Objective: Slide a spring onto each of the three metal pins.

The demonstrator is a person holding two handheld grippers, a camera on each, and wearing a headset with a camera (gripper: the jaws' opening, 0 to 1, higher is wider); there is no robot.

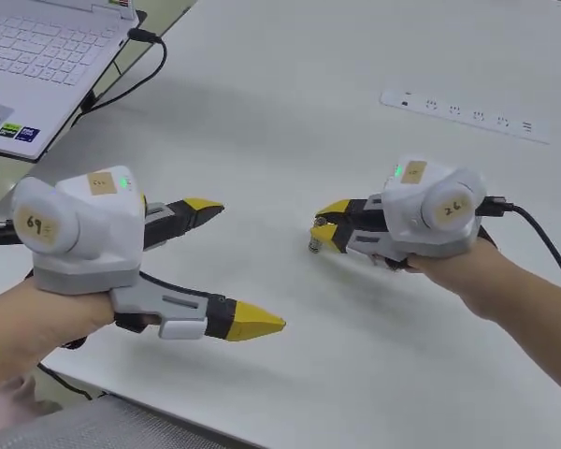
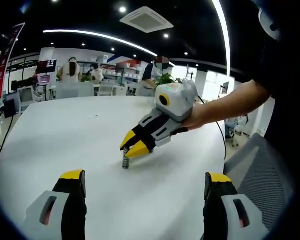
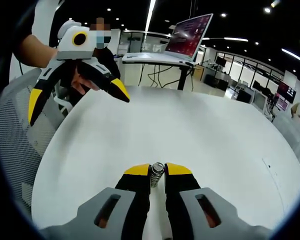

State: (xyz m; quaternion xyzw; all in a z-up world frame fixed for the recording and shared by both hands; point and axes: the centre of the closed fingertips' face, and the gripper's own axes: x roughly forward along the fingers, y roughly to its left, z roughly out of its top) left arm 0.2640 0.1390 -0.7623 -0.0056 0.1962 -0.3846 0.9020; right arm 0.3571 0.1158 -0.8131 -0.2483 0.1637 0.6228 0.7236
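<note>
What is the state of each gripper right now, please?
Left gripper: open, holding nothing.
Right gripper: closed on a small silver metal coil spring.

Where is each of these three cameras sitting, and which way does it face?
Head view: on the person's head, looking down at the white table; both hands show, holding the left gripper and right gripper.
Left gripper view: on the left gripper, facing the right gripper; own jaws spread at bottom.
Right gripper view: on the right gripper, facing the left gripper and silver laptop; own jaws shut on a small metal coil spring.
Shared: both gripper views show the spring.
</note>
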